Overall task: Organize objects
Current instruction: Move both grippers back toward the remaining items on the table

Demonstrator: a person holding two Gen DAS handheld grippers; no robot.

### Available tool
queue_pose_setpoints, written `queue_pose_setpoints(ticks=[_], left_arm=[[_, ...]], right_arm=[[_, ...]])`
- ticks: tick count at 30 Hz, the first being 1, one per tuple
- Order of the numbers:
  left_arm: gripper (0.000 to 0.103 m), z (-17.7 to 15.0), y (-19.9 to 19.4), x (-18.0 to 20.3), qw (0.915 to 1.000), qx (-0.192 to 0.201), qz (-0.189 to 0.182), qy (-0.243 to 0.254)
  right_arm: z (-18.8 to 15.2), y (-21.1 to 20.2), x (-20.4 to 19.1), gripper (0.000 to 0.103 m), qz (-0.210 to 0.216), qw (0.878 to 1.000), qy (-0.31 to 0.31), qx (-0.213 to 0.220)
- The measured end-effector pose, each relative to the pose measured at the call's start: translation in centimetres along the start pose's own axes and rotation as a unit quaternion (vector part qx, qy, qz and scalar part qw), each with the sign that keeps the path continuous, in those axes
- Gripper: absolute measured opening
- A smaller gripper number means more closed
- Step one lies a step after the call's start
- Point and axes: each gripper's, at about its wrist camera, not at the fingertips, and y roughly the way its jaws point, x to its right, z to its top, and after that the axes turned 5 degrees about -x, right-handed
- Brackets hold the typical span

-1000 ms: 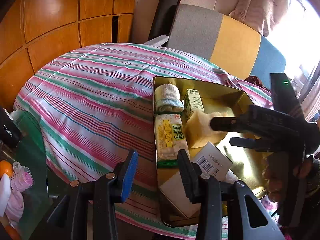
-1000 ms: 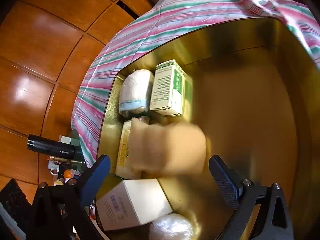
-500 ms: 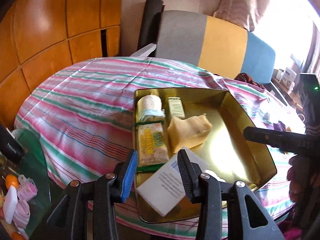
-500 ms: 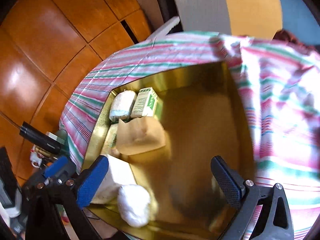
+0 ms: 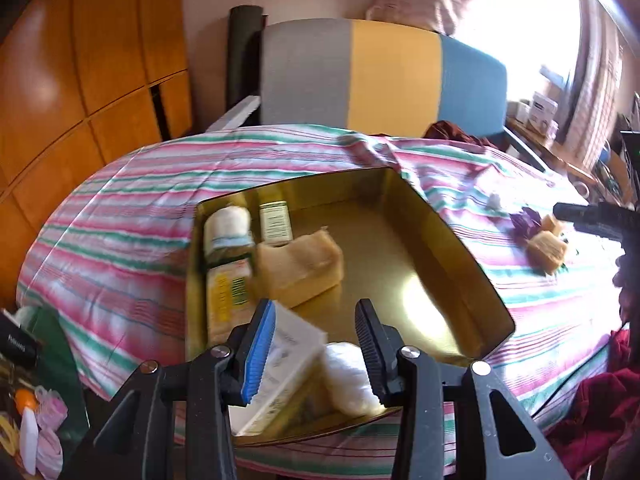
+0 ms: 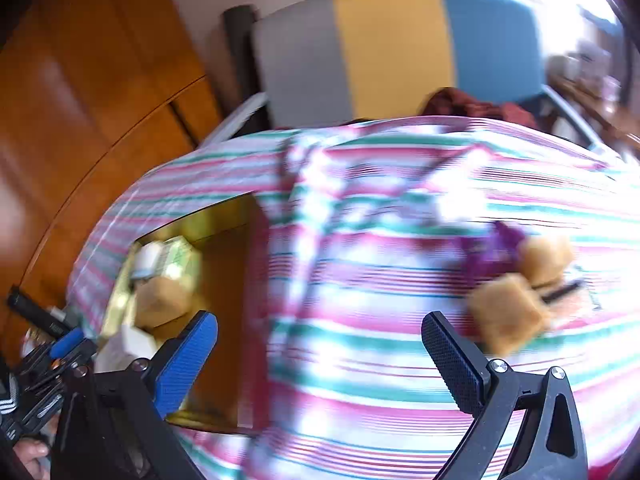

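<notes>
Beyond the gold tray (image 6: 224,216), the right tool (image 6: 320,352) hangs agape.

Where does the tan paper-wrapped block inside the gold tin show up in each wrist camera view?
Left wrist view: the tan block sits left of centre, in the gold tin, beside the yellow packet.
Right wrist view: the tan block is at lower left, blurred, above the blue finger pad.
Shared landmark: the grey, yellow and blue chair back behind the table.
</notes>
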Motion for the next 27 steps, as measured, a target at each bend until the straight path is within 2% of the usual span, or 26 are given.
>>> queue_pose_setpoints(ticks=[4, 8, 11, 14, 16, 20, 24, 27], left_arm=[[0.042, 0.8, 0.1, 2.4, 0.9996, 0.002, -0.01, 0.027], [0.042, 1.7, 0.6, 5.4, 0.9982, -0.004, -0.027, 0.054], [0.042, 2.3, 1.3, 8.0, 0.996, -0.017, -0.051, 0.071], [0.042, 2.9, 2.3, 10.5, 0.9929, -0.031, -0.077, 0.085], [0.042, 3.0, 2.8, 12.3, 0.9906, -0.037, -0.089, 0.097], [0.042, 3.5, 4.0, 16.0, 0.9854, -0.047, -0.104, 0.126], [0.042, 3.8, 5.0, 19.1, 0.9793, -0.056, -0.124, 0.15], [0.042, 4.2, 6.4, 20.9, 0.9739, -0.085, -0.152, 0.145]], right_arm=[[0.5, -1.8, 5.7, 0.103, -0.05, 0.998, 0.033, 0.016], [0.7, -3.7, 12.3, 0.103, -0.097, 0.991, 0.083, 0.046], [0.0, -4.3, 17.4, 0.103, -0.123, 0.98, 0.14, 0.068], [-1.7, -4.3, 22.2, 0.103, -0.137, 0.96, 0.232, 0.073], [-2.4, -4.7, 24.7, 0.103, -0.123, 0.945, 0.295, 0.072], [-3.4, -4.9, 26.9, 0.103, -0.096, 0.928, 0.353, 0.067], [-3.9, -4.3, 27.8, 0.103, -0.072, 0.921, 0.381, 0.051], [-4.2, -4.3, 27.2, 0.103, -0.063, 0.92, 0.383, 0.052]])
